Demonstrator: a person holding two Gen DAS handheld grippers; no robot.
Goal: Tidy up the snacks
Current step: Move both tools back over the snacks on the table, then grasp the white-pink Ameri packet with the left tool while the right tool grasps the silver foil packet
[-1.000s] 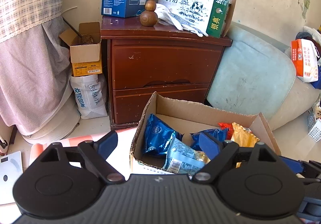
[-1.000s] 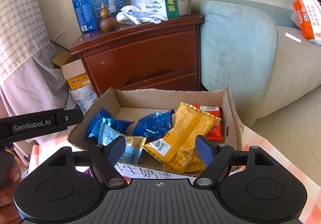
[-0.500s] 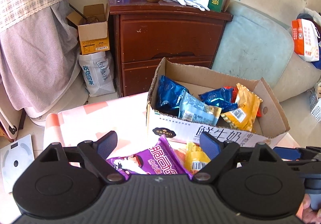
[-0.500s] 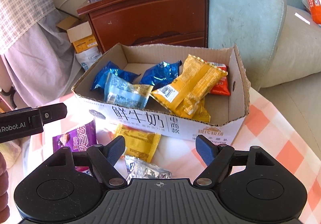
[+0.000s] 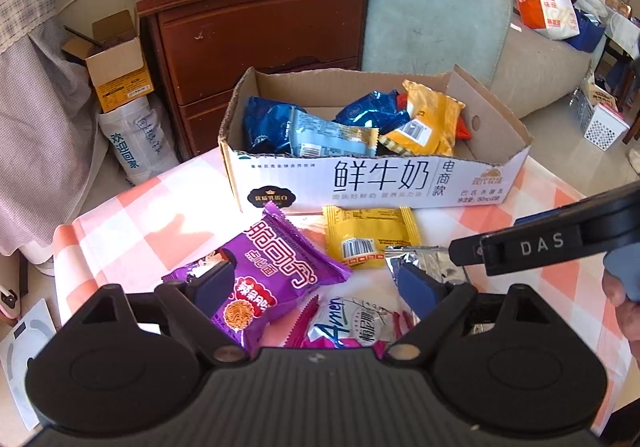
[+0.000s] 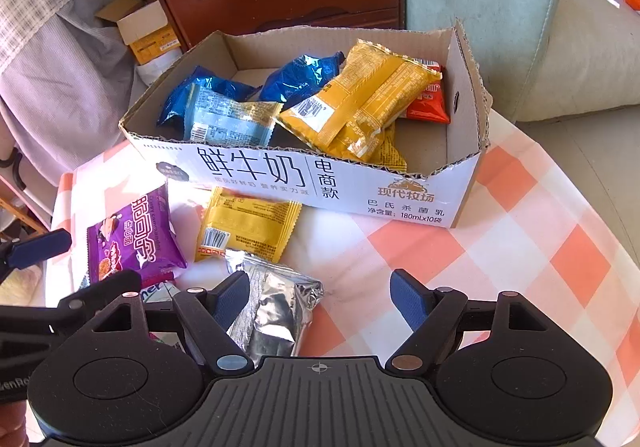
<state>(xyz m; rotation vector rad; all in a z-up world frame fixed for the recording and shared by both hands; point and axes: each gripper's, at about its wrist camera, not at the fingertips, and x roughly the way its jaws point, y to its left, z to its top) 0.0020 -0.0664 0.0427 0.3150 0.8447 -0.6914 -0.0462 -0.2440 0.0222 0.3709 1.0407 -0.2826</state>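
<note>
- Left gripper — jaws apart, holding nothing, above the purple packet.
- Right gripper — jaws apart, empty, over the silver packet.
- Cardboard box — snacks inside, loose packets just in front on the checked cloth.

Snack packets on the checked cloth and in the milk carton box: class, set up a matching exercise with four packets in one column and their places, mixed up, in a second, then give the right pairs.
Column one:
1. purple packet
2. silver packet
3. red packet
4. flat yellow packet

Column two:
A. inside the cardboard box, at its right end
B. on the cloth, just in front of the box
C. between the left gripper fingers
D. by the right gripper, at its left finger

Pairs: 1-C, 2-D, 3-A, 4-B
</note>
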